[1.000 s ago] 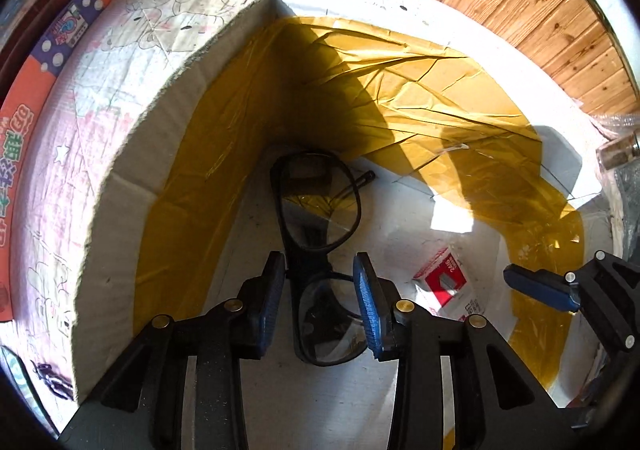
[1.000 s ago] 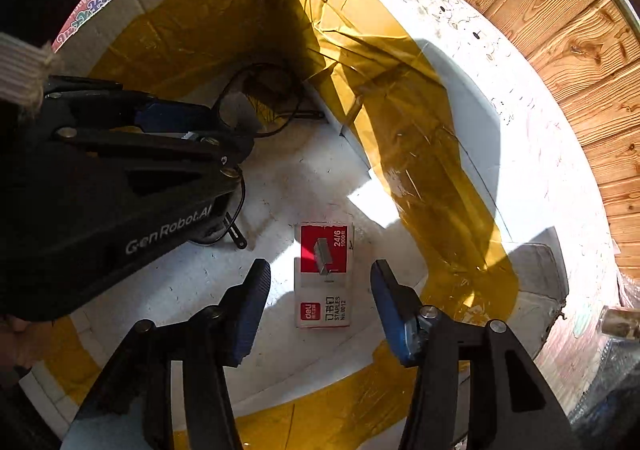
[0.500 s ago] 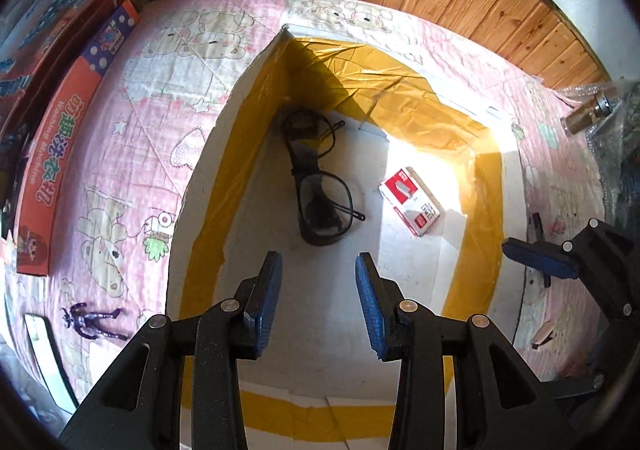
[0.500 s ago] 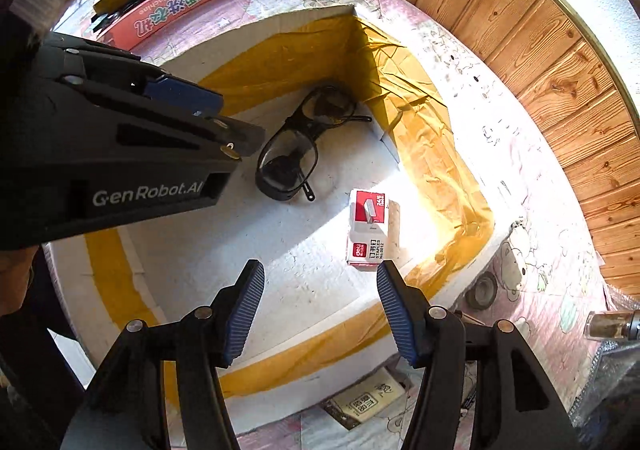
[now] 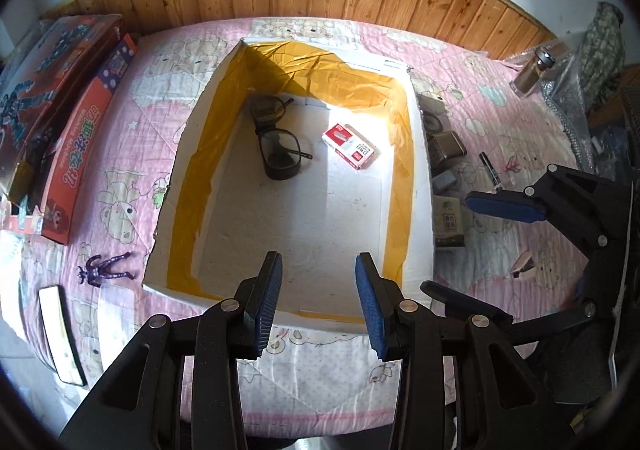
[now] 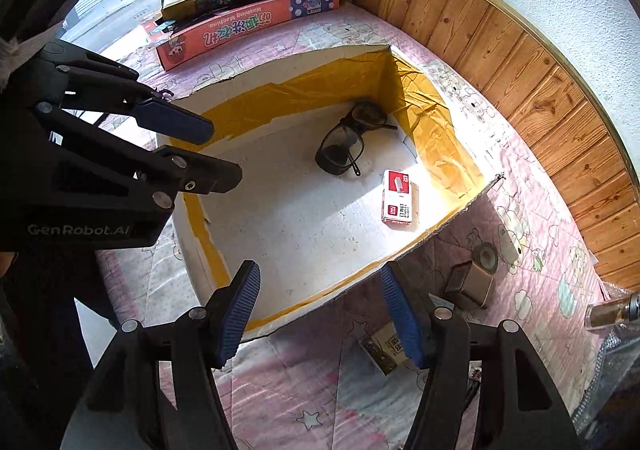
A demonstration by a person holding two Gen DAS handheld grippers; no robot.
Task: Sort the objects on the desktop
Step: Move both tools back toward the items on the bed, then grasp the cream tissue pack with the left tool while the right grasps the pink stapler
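Note:
A white box (image 5: 418, 154) (image 6: 312, 54) lined with yellow tape lies on a pink quilt. Inside it lie black glasses (image 5: 276, 146) (image 6: 346, 142) and a red-and-white staple box (image 5: 350, 145) (image 6: 397, 197). My left gripper (image 5: 318, 302) is open and empty, held above the box's near edge. My right gripper (image 6: 320, 314) is open and empty, above the box's near right corner; it also shows in the left wrist view (image 5: 480, 250). The left gripper shows in the right wrist view (image 6: 192, 150).
To the right of the box lie a small metal tin (image 5: 448, 146) (image 6: 470, 284), a tan card pack (image 5: 449, 222) (image 6: 386, 346), a tape roll (image 6: 486, 256) and a glass bottle (image 5: 534, 70). On the left are toy boxes (image 5: 84, 134) (image 6: 244, 26), a purple figurine (image 5: 102, 270) and a flat white-and-yellow case (image 5: 60, 334).
Both grippers have pulled up and back out of the box, empty. The glasses and staple box stay on the box floor.

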